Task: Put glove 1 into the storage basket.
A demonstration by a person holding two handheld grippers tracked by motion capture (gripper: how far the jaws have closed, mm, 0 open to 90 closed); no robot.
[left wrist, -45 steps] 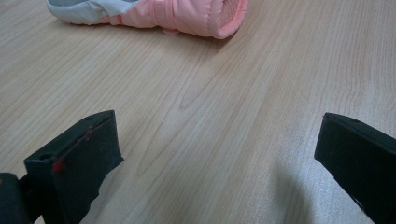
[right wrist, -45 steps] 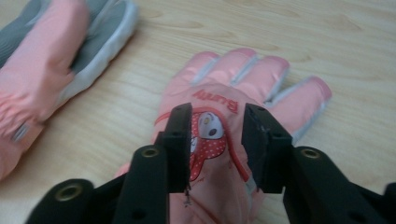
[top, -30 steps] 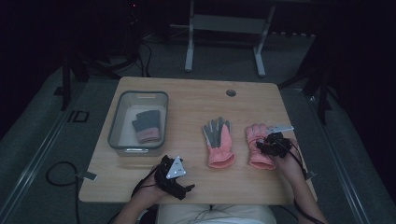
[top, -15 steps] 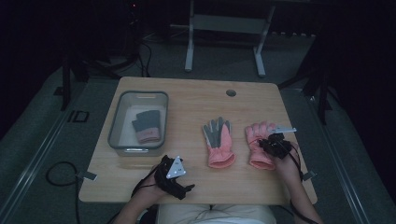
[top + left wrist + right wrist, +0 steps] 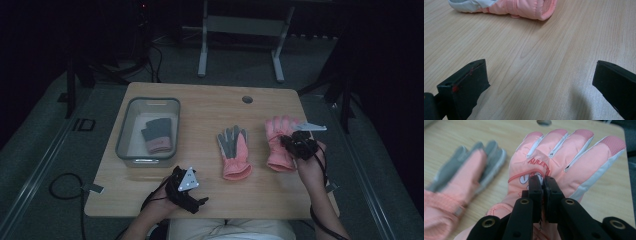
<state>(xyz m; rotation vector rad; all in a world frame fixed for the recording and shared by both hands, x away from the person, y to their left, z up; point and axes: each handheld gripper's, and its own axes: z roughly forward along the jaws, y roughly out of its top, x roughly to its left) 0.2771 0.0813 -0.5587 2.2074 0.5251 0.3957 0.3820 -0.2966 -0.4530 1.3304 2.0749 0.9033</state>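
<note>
Near the table's (image 5: 150, 197) right edge, the right gripper (image 5: 543, 180) (jaws closed) pinches the pink glove (image 5: 579, 157).

A fixed overhead camera looks forward and down across the whole bench (image 5: 200, 107). Each tool's camera sits low, close above the wood; the right one shares both pink gloves with the overhead view, the left one the middle glove (image 5: 524, 8).

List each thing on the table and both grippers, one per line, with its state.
right gripper: shut, jaws pinching the fabric of the right pink glove.
right pink glove: back up, fingers spread, gripped at its middle.
left gripper: open, jaws wide over bare table.
left pink glove: lying flat, grey palm up, untouched.
dark gloves: lying inside the bin.
bin: upright, on the table.
</note>
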